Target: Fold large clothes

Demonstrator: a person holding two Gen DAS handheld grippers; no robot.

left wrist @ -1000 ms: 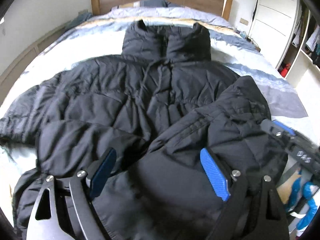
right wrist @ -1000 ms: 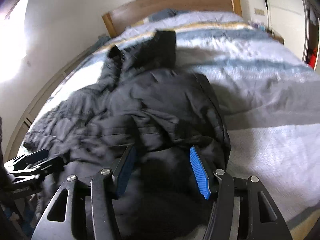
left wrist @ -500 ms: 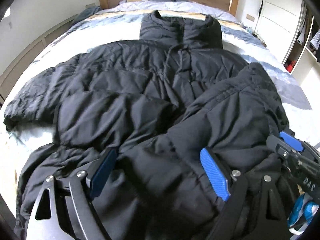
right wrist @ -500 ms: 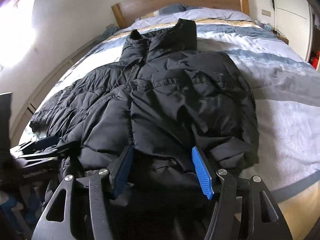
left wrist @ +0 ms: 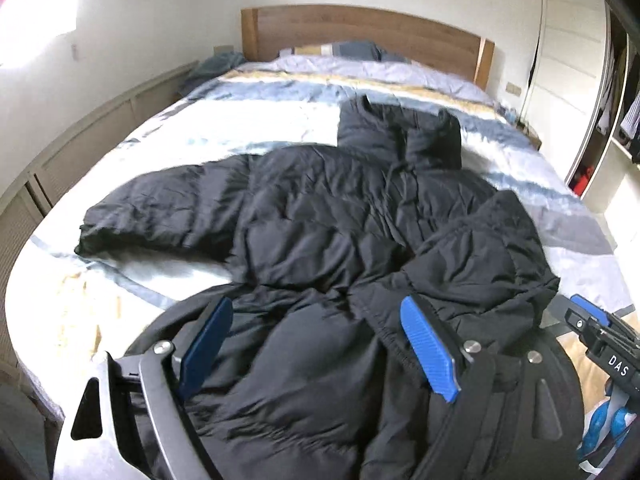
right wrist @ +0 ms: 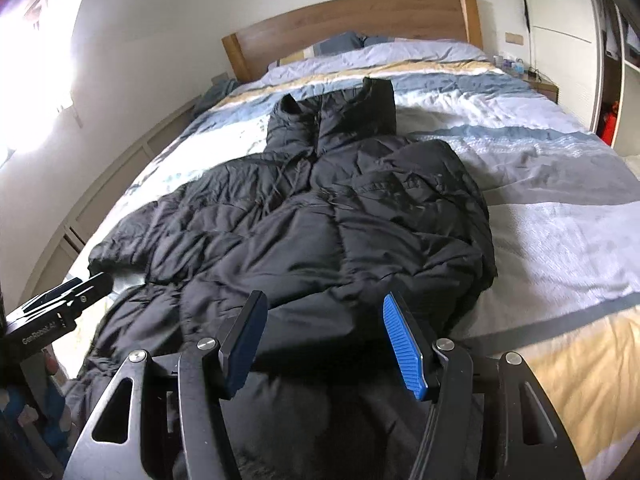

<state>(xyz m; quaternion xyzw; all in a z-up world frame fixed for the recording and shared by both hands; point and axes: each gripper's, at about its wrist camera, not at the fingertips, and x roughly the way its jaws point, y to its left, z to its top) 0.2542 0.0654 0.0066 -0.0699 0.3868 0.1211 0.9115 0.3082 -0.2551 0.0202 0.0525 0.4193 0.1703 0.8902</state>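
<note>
- One bed (left wrist: 152, 168) fills both views, its striped cover running from the wooden headboard (left wrist: 360, 28) at top centre down to the lower edge of the frame.
- Across it lies the black puffer jacket (left wrist: 328, 232), collar toward the headboard, hem toward the cameras; it takes the centre of each picture.
- Its right sleeve (right wrist: 420, 216) is folded in over the chest, seen at centre right of the right wrist view, while the left sleeve (left wrist: 160, 208) lies stretched out flat toward the left edge of the left wrist view.
- Judged from that, the sleeve-folding step is half done; the next move calls for a grip on the outstretched sleeve's cuff and a carry across the body to match the other side.
- Left tongs (left wrist: 316, 344) stand wide open at bottom centre, above the hem, holding nothing.
- Right tongs (right wrist: 324, 340) likewise stand wide open over the lower hem, empty; each tool shows at the other view's edge.
- Against the pictures half a second earlier, both cameras have pulled back and risen: the jacket looks smaller, more bedcover shows on the left, and the left view has swung so the outstretched sleeve is plainly in frame.
- Jaw spread is unchanged in both.
</note>
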